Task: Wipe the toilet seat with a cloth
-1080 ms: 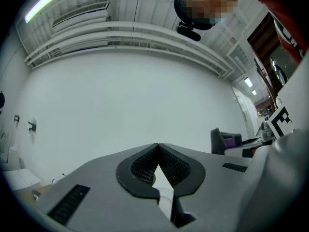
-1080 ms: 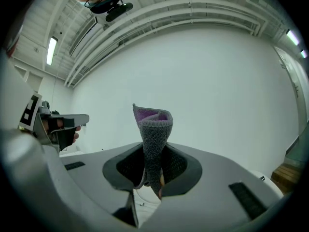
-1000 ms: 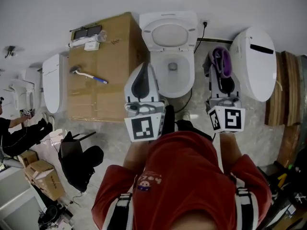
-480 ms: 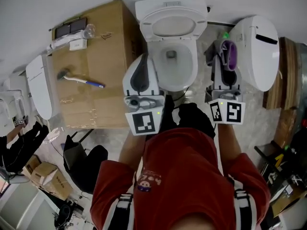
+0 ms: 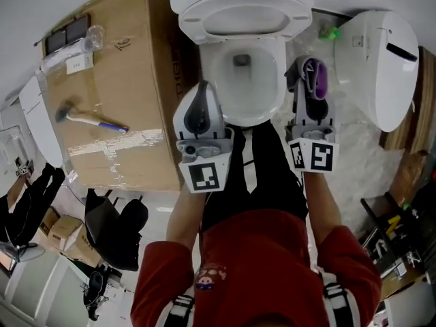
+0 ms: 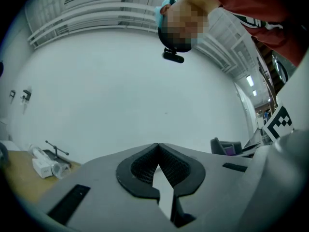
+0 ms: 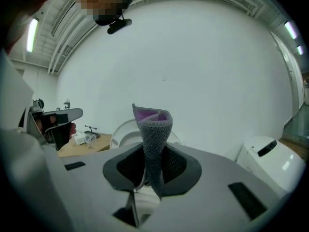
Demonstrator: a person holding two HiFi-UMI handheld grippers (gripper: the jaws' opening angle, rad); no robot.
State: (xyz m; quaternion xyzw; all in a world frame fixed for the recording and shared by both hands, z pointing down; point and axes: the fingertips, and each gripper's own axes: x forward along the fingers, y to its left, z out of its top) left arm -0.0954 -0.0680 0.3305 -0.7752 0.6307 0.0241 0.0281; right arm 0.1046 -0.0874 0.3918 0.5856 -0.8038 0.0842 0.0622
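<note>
The white toilet (image 5: 272, 97) stands straight ahead with its seat and lid (image 5: 242, 12) raised against the tank and the bowl open. My left gripper (image 5: 201, 87) hovers over the bowl's left front rim, shut and empty; in the left gripper view its jaws (image 6: 157, 147) meet at the tips. My right gripper (image 5: 310, 67) hangs just right of the bowl, shut on a folded grey and purple cloth (image 5: 315, 79). In the right gripper view the cloth (image 7: 153, 129) sticks up from between the pads, with the raised seat (image 7: 126, 132) behind it.
A large cardboard box (image 5: 129, 67) stands left of the toilet, bearing a blue-handled brush (image 5: 88, 119) and a bottle (image 5: 76, 45). A second white toilet (image 5: 385, 60) is at the right. A black bag (image 5: 116, 230) lies on the floor at lower left.
Both grippers have come down and forward toward the toilet, which now looks larger and nearer. The cloth stays in the right gripper; the left stays shut.
</note>
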